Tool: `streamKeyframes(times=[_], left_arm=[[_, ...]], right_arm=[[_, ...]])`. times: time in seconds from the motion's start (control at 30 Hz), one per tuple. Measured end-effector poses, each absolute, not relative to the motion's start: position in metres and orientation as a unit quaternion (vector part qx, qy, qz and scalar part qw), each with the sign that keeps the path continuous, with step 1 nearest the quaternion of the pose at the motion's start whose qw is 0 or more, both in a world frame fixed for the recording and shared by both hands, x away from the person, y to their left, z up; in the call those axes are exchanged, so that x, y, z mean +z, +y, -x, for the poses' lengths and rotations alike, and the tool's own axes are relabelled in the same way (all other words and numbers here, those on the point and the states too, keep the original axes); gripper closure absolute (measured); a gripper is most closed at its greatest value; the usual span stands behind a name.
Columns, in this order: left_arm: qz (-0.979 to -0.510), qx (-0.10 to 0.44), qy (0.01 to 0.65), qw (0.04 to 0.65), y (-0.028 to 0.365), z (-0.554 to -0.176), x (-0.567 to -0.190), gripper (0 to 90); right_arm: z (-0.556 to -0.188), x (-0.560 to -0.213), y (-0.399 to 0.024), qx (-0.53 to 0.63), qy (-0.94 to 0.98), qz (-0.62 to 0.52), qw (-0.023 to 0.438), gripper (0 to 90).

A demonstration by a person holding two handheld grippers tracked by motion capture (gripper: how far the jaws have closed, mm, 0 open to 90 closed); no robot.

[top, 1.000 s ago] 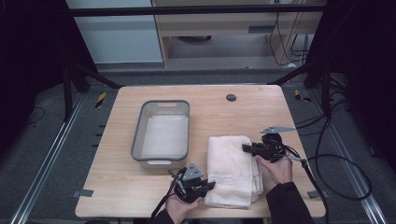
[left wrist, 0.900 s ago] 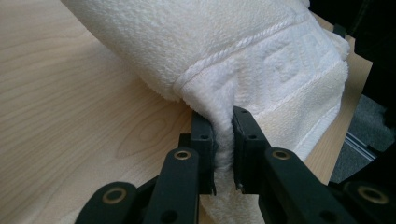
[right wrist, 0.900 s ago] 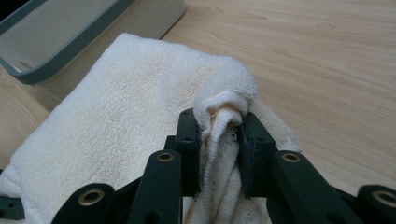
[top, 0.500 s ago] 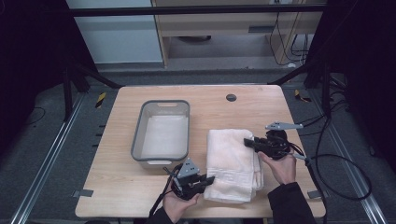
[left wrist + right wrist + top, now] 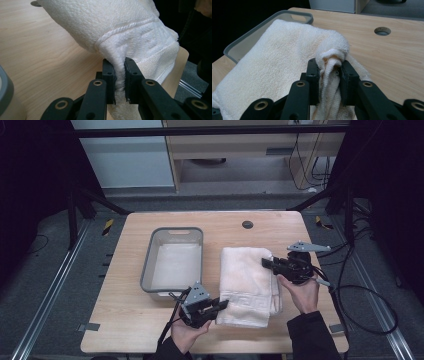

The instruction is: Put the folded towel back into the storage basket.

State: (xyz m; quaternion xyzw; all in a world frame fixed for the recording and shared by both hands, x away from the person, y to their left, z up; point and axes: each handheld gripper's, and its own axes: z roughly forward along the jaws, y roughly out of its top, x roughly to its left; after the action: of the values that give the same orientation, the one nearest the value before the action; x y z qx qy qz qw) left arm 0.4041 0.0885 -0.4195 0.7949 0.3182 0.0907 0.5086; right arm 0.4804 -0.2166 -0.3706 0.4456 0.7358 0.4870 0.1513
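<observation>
Light wooden table (image 5: 150, 330) on grey floor (image 5: 45, 270), dark surroundings.

Light wooden counter (image 5: 125, 320), rounded corners. Grey plastic bin (image 5: 172, 261) on its left half, long side running front to back, handle cutout in the far wall, pale inside. Round cable hole (image 5: 247, 224) near the far edge, right of the bin. Yellow-black striped pieces on the grey floor (image 5: 50, 285) either side.

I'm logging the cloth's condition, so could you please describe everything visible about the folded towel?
The towel is cream-white terry cloth with a woven border band, folded into a long rectangle on the wooden table right of the grey bin. The left gripper pinches its near corner, the right gripper a bunched far-side edge.
</observation>
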Motion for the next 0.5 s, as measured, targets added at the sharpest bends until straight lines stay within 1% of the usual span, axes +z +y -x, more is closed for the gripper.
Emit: streamKeyframes(times=[0.5], left_arm=[[-0.772,0.115,0.314,0.540,0.101,-0.411,-0.391,80.4]], right_arm=[[-0.484,-0.342,-0.209,0.512,0.720,-0.435,0.174,72.9]])
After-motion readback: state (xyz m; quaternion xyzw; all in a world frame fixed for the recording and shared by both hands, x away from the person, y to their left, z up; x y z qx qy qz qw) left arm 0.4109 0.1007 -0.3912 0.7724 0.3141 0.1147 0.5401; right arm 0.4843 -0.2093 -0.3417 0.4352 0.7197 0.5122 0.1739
